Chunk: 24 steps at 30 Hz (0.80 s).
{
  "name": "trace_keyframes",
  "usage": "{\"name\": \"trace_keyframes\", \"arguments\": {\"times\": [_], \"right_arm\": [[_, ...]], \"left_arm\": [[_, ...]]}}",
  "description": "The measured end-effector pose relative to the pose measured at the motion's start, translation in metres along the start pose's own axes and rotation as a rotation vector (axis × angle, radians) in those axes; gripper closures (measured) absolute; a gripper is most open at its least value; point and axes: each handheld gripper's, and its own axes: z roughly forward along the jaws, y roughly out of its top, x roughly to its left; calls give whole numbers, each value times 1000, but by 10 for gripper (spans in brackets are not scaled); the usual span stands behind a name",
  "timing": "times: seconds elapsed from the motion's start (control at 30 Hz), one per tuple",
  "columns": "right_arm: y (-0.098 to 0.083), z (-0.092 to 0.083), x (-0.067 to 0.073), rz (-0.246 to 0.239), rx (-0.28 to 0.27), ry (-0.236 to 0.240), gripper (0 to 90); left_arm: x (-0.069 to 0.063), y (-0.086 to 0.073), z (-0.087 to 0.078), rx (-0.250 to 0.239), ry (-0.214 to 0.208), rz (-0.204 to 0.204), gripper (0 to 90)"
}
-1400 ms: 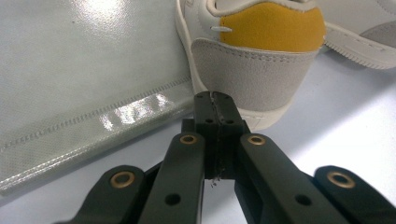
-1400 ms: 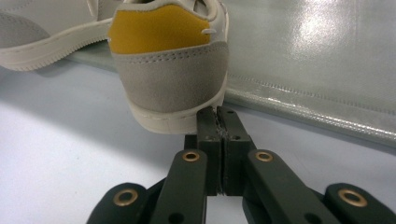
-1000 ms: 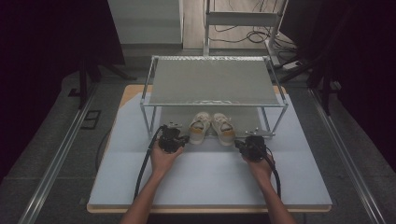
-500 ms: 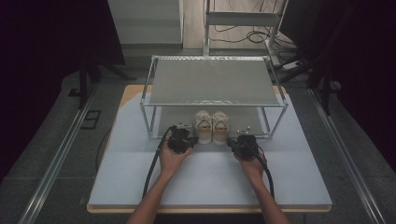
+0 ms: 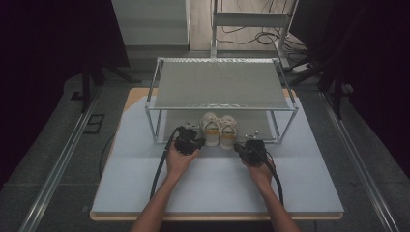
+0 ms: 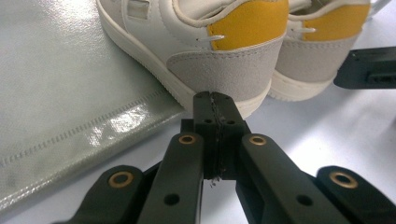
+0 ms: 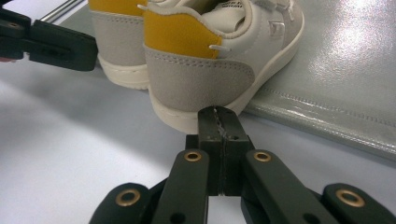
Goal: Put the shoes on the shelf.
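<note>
Two small white shoes with yellow heel tabs stand side by side, heels toward me, at the front edge of the rack's lower shelf. The left shoe (image 5: 210, 129) (image 6: 210, 51) has my left gripper (image 5: 187, 141) (image 6: 214, 100) shut and empty, its tips right at the heel sole. Just behind the heel of the right shoe (image 5: 228, 130) (image 7: 210, 60), my right gripper (image 5: 252, 150) (image 7: 218, 116) is also shut, holding nothing. In each gripper view the other gripper's black jaw pokes in from the side.
A metal-framed rack (image 5: 220, 84) with a grey top shelf stands on the pale blue table (image 5: 145, 193). Its front legs flank the shoes. A shiny grey mat (image 6: 70, 93) covers the lower shelf. Cables trail from both grippers toward me.
Both hands have moved inward and forward toward the shoes' heels; the left gripper went right, the right gripper went left.
</note>
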Motion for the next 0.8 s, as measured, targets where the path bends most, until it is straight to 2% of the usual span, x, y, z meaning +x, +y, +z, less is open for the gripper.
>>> {"name": "trace_keyframes", "arguments": {"times": [0.03,0.27,0.43,0.6,0.8], "right_arm": [[0,0,0,1,-1,1,898],[0,0,1,-1,-1,6,897],[-1,0,11,-23,-2,37,897],[1,2,10,-21,-3,27,899],[6,7,4,-15,-6,-6,899]], "left_arm": [[2,1,1,5,1,12,886],[5,4,6,5,-3,-1,882],[3,4,6,4,2,0,884],[4,3,6,2,0,-2,889],[4,3,6,2,-2,0,890]]}}
